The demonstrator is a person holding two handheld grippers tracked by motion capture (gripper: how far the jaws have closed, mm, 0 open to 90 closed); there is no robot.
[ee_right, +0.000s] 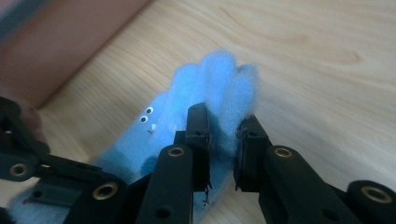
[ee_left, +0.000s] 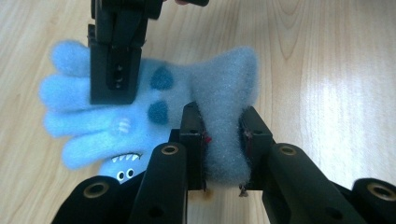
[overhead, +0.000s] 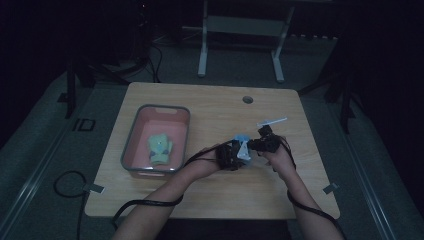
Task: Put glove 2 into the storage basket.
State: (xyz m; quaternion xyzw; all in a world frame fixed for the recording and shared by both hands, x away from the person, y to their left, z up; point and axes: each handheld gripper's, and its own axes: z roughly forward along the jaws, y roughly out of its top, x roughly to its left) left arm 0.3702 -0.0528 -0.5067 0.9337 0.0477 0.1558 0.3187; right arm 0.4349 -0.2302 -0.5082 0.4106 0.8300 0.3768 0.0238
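A fuzzy blue monster glove [overhead: 243, 146] with small eyes and teeth hangs between both grippers just above the wooden table [overhead: 225, 195]. My left gripper [ee_left: 222, 126] is shut on the glove's [ee_left: 116, 112] cuff end, the fabric pinched between its pads. My right gripper [ee_right: 224, 128] is shut on the glove's [ee_right: 215, 74] finger end. In the high view the left gripper [overhead: 230, 156] and right gripper [overhead: 260, 145] sit close together at the table's middle right. The right gripper [ee_left: 114, 70] shows at the upper left of the left gripper view.
A grey bin [overhead: 127, 147] with a pink inside stands at the table's left and holds a green fuzzy glove [overhead: 160, 148]. A white strip [overhead: 272, 121] lies behind the grippers. A cable hole [overhead: 247, 99] sits near the far edge. Cables trail off the front edge.
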